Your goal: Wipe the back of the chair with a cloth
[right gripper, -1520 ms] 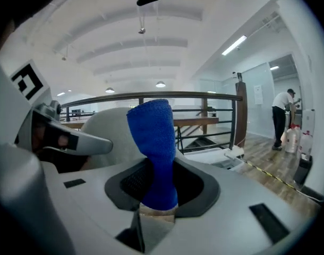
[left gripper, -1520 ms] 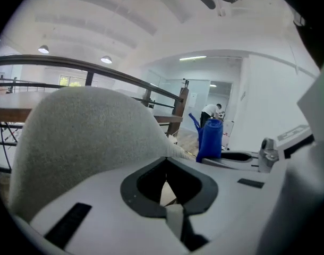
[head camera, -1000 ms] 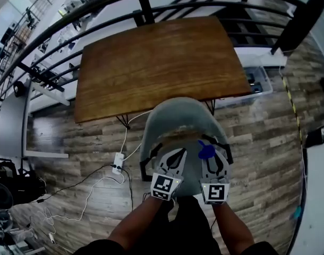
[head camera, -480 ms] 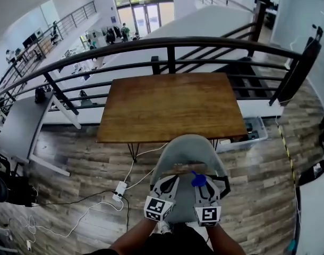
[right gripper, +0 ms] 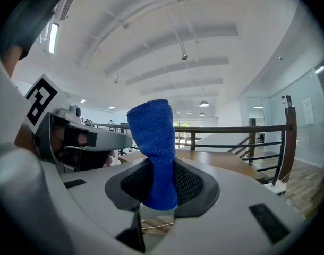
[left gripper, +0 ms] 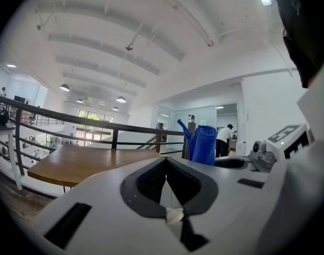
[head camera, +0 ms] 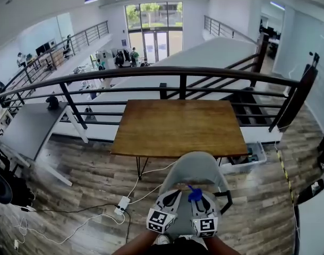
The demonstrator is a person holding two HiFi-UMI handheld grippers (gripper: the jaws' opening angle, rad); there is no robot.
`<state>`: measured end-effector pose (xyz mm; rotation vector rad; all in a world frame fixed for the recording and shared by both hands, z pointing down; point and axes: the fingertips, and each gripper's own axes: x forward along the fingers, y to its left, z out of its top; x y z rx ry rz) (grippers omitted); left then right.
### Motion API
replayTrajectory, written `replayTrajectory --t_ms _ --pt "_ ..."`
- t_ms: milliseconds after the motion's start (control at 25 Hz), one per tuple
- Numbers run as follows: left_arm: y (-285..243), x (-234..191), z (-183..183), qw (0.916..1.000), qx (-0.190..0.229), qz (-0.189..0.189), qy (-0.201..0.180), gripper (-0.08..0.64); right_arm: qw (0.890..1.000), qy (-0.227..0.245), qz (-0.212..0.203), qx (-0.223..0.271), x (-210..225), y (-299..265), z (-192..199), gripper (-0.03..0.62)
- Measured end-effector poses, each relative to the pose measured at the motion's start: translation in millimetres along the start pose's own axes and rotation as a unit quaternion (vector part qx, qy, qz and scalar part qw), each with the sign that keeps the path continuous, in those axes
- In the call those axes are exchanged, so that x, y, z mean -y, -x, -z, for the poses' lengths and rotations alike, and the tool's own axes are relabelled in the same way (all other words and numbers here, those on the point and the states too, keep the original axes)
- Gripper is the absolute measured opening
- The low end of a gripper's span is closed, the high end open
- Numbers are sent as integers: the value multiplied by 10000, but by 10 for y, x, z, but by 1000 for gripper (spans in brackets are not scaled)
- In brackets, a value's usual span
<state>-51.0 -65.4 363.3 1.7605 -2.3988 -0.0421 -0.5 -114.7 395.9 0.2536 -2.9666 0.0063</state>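
The grey chair (head camera: 196, 170) stands at the near edge of the wooden table (head camera: 180, 126), its rounded back toward me. Both grippers hover close together over the chair's back, low in the head view. My right gripper (head camera: 201, 202) (right gripper: 162, 166) is shut on a blue cloth (head camera: 194, 195) (right gripper: 154, 142), which sticks up rolled between its pads. My left gripper (head camera: 169, 200) (left gripper: 164, 161) is shut with nothing in it. From the left gripper view the blue cloth (left gripper: 203, 143) shows just to its right. Both gripper views look out level over the table; the chair is hidden in them.
A dark metal railing (head camera: 167, 72) runs behind the table at a balcony edge. A power strip (head camera: 122, 205) and cables lie on the wood floor left of the chair. A clear bin (head camera: 247, 161) sits under the table's right end. A grey desk (head camera: 24, 129) stands far left.
The head view has tilted up, so the railing and hall beyond now show and the chair and grippers sit lower in frame. The right gripper still holds the cloth over the chair's back.
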Motion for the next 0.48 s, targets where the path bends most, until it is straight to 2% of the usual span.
replayTrajectory --t_ms 280,480 --pt "295 -8 -63 9998 130 -111 -88 6 9997 223 5 66 -140 68 -151 109" --pt "466 -29 -161 9996 172 -109 -210 6 9999 55 128 83 -188 104 -183 109"
